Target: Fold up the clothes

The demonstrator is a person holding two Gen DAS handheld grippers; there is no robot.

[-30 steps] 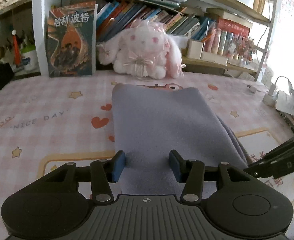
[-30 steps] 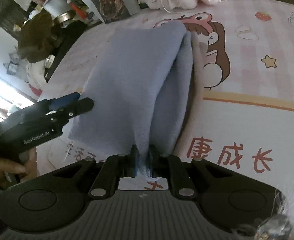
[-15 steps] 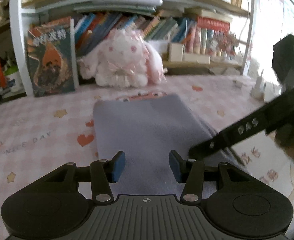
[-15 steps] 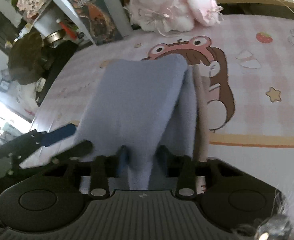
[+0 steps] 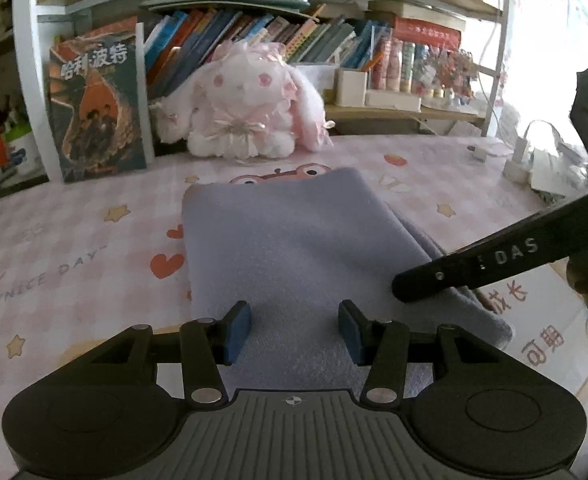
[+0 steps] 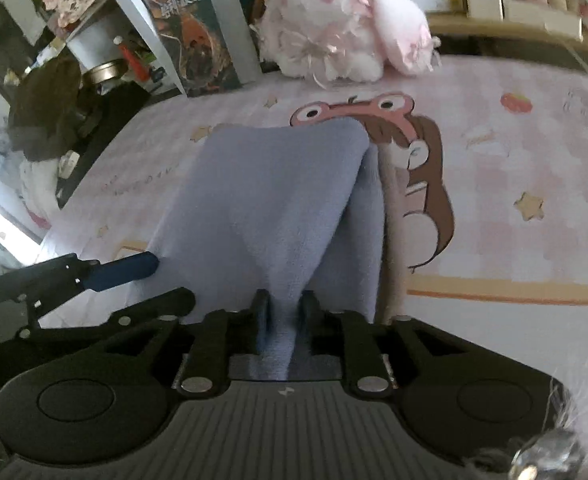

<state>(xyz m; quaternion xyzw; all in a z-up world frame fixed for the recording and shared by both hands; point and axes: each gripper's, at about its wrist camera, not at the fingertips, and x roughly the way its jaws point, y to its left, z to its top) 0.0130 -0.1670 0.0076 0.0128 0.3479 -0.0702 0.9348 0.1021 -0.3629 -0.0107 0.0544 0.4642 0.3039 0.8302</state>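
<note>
One plush rabbit [image 5: 246,108] sits beyond the cloth [image 6: 278,208] (seemingly pinched) between the opening right gripper [image 6: 285,312].

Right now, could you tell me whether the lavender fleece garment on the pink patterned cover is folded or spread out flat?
Folded: the lavender fleece garment lies as a narrow rectangle, with stacked layers showing along its right edge.

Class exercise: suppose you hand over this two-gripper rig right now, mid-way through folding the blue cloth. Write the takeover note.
Left gripper: open, over the near edge of the blue cloth, gripping nothing.
Right gripper: jaws opening, a pinched ridge of the cloth between them.
Cloth: lies folded on the pink patterned table cover, in front of the plush rabbit.
Done: cloth folded into a layered rectangle.
Left: finish releasing, smooth the raised right edge, possibly fold again.
</note>
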